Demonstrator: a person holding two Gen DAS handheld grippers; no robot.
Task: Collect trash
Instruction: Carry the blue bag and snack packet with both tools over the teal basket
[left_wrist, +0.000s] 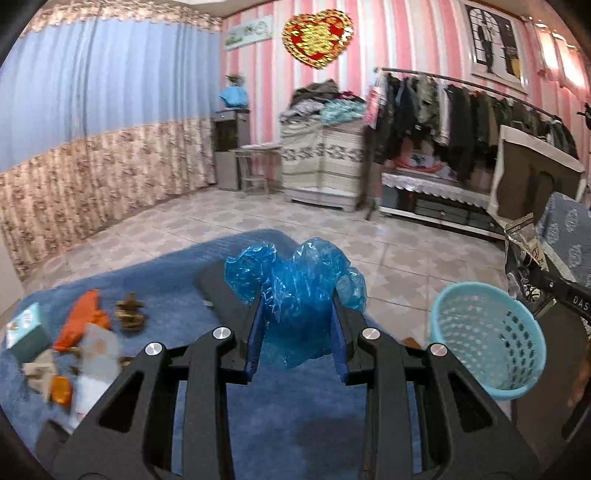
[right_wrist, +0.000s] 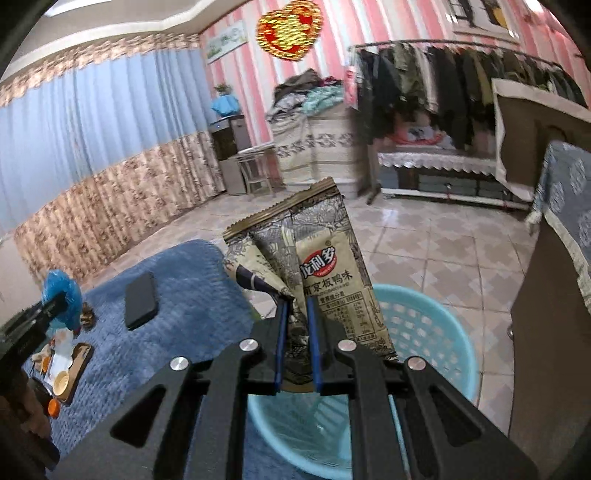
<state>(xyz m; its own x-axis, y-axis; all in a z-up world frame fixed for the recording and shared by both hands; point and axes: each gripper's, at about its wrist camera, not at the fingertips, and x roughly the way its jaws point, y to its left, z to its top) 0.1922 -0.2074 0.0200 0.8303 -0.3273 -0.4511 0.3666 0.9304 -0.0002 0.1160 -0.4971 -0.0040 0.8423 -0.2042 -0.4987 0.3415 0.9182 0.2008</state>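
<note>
Right hand-held gripper (right_wrist: 297, 314) pinches a wrapper (right_wrist: 325, 266) over the bin (right_wrist: 436, 325); left hand-held gripper (left_wrist: 297, 314) clamps blue plastic (left_wrist: 295, 280), seemingly left of the bin.

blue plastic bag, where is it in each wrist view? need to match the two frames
Left wrist view: the blue plastic bag is at centre, crumpled between the fingers of the left gripper, above the blue rug.
Right wrist view: the same bag is small at the far left edge, held at the tip of the left gripper.
Shared landmark: the light blue basket, lower right in the left view, directly under the right gripper in the right view.
</note>
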